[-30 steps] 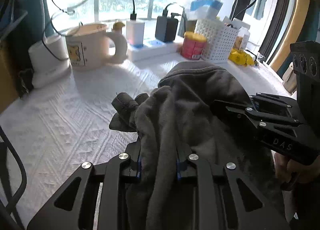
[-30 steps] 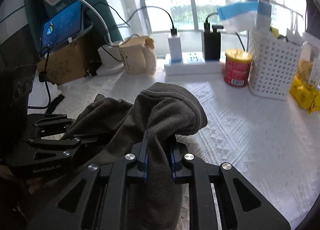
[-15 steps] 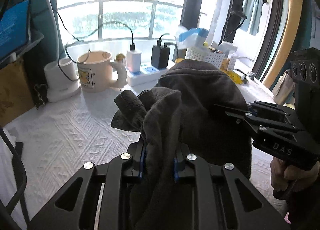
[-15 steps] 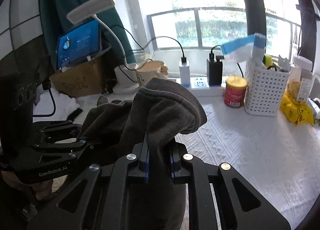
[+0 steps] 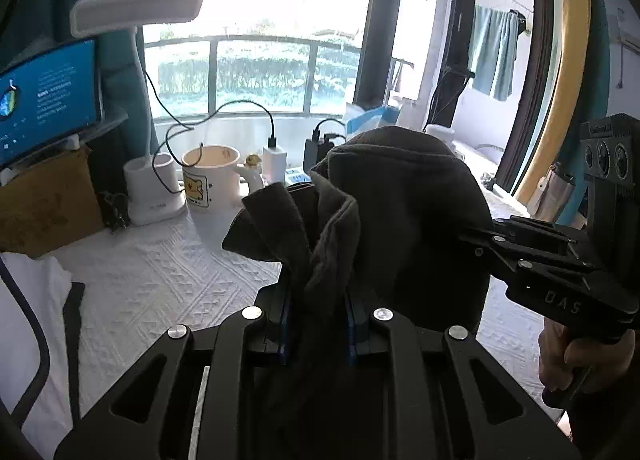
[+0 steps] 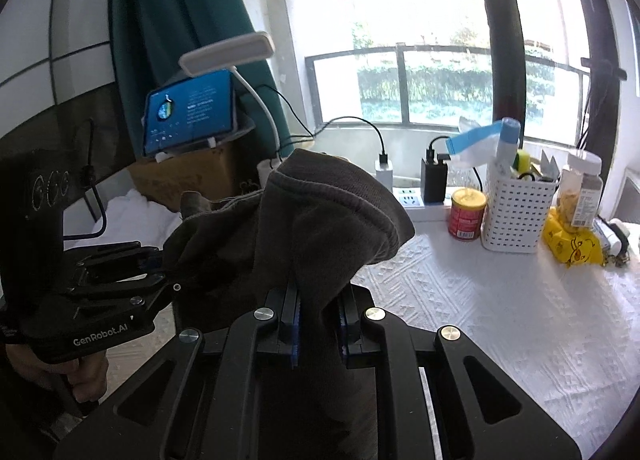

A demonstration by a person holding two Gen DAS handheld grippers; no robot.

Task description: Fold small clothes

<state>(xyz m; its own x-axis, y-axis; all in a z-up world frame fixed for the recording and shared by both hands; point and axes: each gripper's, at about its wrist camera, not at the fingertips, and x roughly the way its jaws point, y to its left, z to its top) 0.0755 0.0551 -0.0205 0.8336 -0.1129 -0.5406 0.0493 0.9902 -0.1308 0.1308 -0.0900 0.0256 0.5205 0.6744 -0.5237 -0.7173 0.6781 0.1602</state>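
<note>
Both tools tilt downward over the white counter (image 6: 500, 300). The left hand-held gripper (image 5: 316, 324) is closing, its jaws narrow on a bunched edge of the dark grey garment (image 5: 404, 220). The right hand-held gripper (image 6: 318, 324) pinches another edge, so the garment hangs above the counter between them.

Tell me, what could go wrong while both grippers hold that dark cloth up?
The left gripper, its jaws closing, and the right gripper each pinch only a bunched bit of the dark garment, so it might slip out. Swinging forward, it could knock the yellow mug or the red can.
</note>
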